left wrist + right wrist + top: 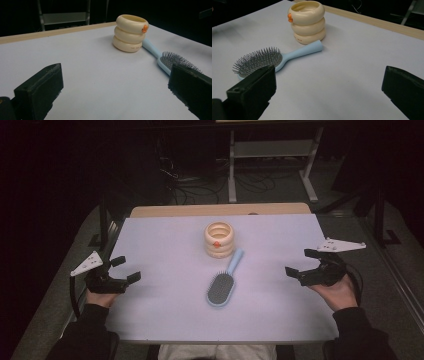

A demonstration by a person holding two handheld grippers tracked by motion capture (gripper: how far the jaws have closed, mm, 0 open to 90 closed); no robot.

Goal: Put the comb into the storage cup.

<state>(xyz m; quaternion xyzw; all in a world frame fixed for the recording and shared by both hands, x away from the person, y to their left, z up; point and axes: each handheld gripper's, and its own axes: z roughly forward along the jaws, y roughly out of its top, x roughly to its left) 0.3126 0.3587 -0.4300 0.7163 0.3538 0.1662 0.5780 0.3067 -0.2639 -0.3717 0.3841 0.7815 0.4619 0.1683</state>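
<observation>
Sleeves and hands at the bottom edge of the high view, one claw in each. Left claw (127,269) sits over the left edge of the table (165,310), jaws spread wide, nothing between them, nothing touched. Right claw (301,263) sits over the right edge, jaws also wide apart and empty, grey three-cornered plate on top. Both claws well apart from the things in the middle. Hairbrush (222,285) lies flat on the table near the centre, bristles up, light blue body, dark bristle pad, head toward the person, handle pointing away and slightly right. Handle tip ends just beside the base of the cup (219,239); touching or not, cannot tell. Cup is cream, shaped like three stacked rings, upright, open at the top, small orange bit on its side near the rim. It stands toward the far middle of the table. Left gripper view: two black jaws low at each side, wide gap, bare table between, cup (130,35) ahead, hairbrush (168,60) at right partly behind the right-hand jaw. Right gripper view: same wide gap, hairbrush (265,60) at left just past the left-hand jaw, cup (307,21) beyond it. Table top is pale lilac with a wooden strip along the far edge
</observation>
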